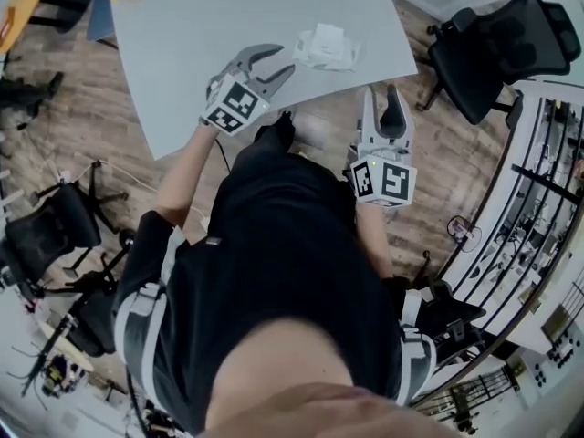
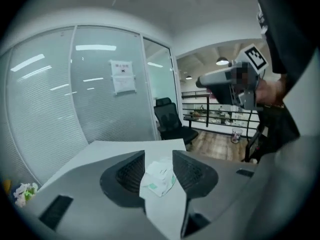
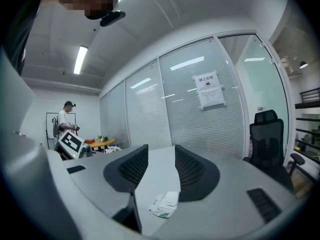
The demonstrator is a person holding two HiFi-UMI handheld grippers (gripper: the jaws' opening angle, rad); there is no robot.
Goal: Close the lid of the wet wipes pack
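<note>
Approach step. Pack [image 1: 326,47] on table [image 1: 210,35], lid seemingly up, untouched. Left gripper [image 1: 274,65] near it, right gripper [image 1: 381,108] further back; fingers apart, empty. Next: press lid flat.

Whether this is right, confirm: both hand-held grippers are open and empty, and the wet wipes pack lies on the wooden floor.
Wrong place. The head view shows the wet wipes pack on the grey table, not the wooden floor. The left hand-held gripper and right hand-held gripper are indeed open and empty.
</note>
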